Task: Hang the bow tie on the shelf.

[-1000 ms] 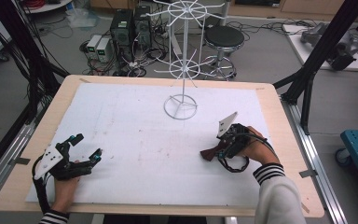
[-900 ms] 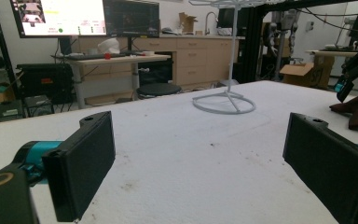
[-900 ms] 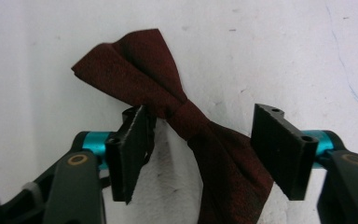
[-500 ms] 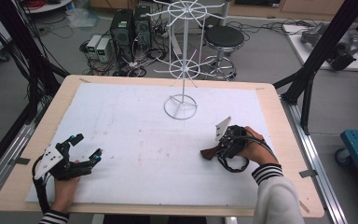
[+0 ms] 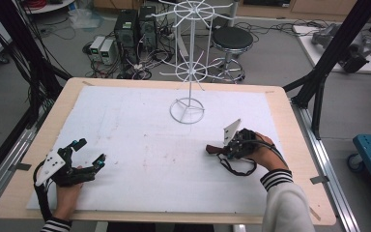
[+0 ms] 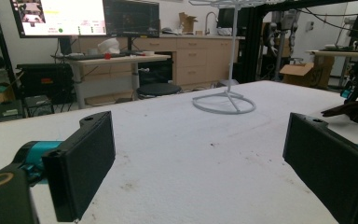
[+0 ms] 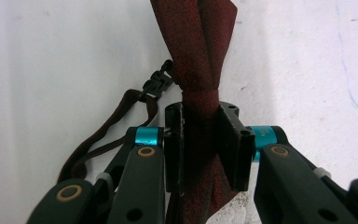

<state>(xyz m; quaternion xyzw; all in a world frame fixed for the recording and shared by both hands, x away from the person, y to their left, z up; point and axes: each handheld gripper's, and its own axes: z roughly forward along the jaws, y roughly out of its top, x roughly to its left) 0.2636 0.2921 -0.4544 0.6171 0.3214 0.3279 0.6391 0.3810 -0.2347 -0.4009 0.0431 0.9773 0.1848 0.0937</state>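
Observation:
A dark red bow tie (image 7: 200, 42) with a thin brown strap (image 7: 116, 126) and black clasp (image 7: 160, 83) lies on the white table cover. My right gripper (image 7: 200, 140) is shut on the tie's knot; its jaws have just been closing and the pads pinch the fabric from both sides. In the high view the right gripper (image 5: 224, 149) sits right of centre, with the bow tie (image 5: 212, 150) sticking out to its left and the strap (image 5: 236, 169) looped below. My left gripper (image 5: 91, 151) rests at the near left, open and empty, as the left gripper view (image 6: 200, 163) also shows.
A white wire display stand (image 5: 187, 110) rises from a ring base at the table's far centre, and the same stand (image 6: 223, 102) shows ahead of the left gripper. The white sheet (image 5: 140, 125) covers most of the wooden table (image 5: 290, 125). Computers, cables and a stool stand beyond the far edge.
The right gripper has drawn in on the bow tie without leaving its spot, its grey plate tipping slightly. The left hand and gripper have kept still.

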